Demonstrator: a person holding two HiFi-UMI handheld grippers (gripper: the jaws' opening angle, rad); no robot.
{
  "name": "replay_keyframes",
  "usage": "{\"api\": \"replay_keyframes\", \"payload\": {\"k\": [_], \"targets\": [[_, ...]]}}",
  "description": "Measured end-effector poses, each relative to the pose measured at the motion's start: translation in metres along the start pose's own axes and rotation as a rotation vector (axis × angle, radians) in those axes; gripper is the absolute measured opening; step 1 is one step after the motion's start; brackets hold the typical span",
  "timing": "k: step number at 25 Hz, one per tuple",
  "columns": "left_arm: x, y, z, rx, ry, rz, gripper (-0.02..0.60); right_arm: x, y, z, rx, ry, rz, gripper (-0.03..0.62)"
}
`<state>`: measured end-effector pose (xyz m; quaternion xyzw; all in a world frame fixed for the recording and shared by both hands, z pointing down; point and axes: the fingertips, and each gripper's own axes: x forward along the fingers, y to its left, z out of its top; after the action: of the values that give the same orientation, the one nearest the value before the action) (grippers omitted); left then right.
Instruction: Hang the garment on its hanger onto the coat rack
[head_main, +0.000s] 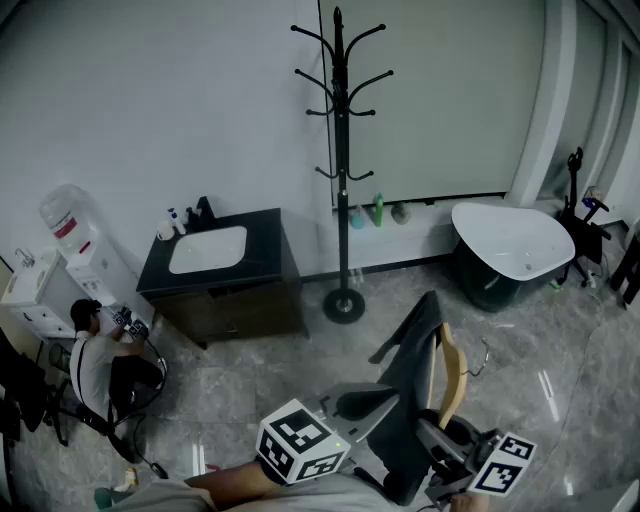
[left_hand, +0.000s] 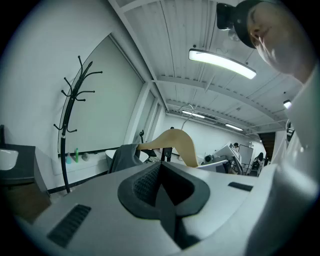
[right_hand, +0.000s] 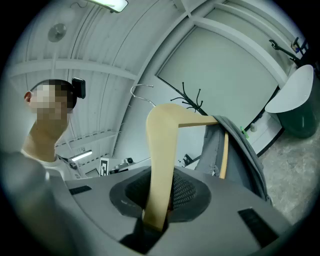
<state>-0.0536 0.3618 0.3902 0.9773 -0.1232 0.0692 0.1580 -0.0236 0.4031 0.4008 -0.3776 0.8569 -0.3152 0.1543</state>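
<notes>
At the far wall: a black coat rack (head_main: 342, 170) stands upright between a dark sink cabinet (head_main: 225, 290) and a white tub (head_main: 510, 245).
Garment: the dark grey garment (head_main: 408, 390) drapes over a wooden hanger (right_hand: 162, 150), low in the foreground and well apart from the rack.
Right gripper (right_hand: 159, 202): jaws clamped on one arm of the hanger.
Left gripper (left_hand: 162, 192): jaws together with nothing between them, close beside the garment.
At left: a person (head_main: 100, 365) crouches on the floor near a water dispenser (head_main: 80, 240).

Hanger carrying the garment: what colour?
It is a pale tan wooden hanger, clearest in the right gripper view.
</notes>
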Motion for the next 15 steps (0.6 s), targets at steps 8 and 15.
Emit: {"api": "replay_keyframes", "payload": {"k": [8,15], "targets": [[0.002,0.002,0.001,0.004,-0.001,0.018,0.005,-0.001,-0.005,0.005,-0.004,0.011,0.005,0.071],[0.011,-0.001,-0.006,-0.009,0.020,0.025,0.005,-0.012,-0.014,0.010,0.011,0.007,0.011,0.071]]}}
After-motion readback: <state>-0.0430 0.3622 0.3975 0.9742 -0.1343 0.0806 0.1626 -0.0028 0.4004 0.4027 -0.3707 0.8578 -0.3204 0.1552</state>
